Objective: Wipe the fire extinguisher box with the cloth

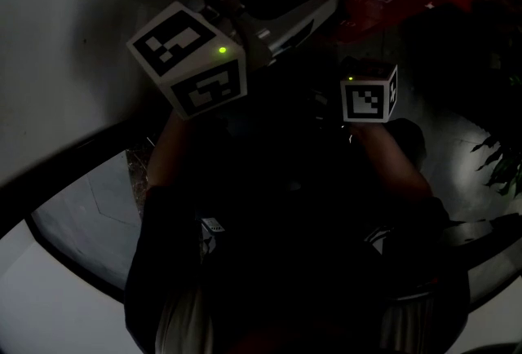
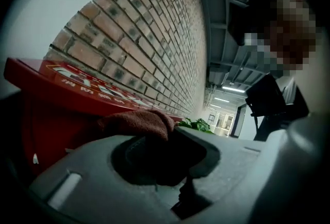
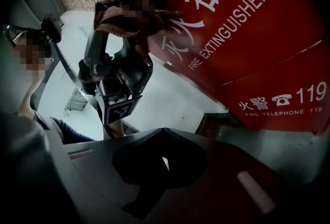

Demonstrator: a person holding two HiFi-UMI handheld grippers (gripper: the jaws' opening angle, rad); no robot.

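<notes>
Rust-brown cloth (image 2: pixel 135 121) sits bunched between the jaws of the left gripper (image 2: pixel 160 138), which are clamped on it, the wad lying at centre frame with no clear long axis. The red fire extinguisher box (image 2: pixel 62 89) lies at the left of that view, its long lettered top edge running from the left border toward the centre along the brick wall (image 2: pixel 149 37), with a green plant (image 2: pixel 196 125) past its far end. The right gripper view shows what that one does not: the box's front panel filling the upper right, white lettering slanting up toward the upper right corner, and the cloth pressed at the panel's upper left edge. The right gripper (image 3: pixel 164 158) has its jaws drawn together on nothing, a sliver of light between them. The head view is dim, with the box only a red strip along the top
</notes>
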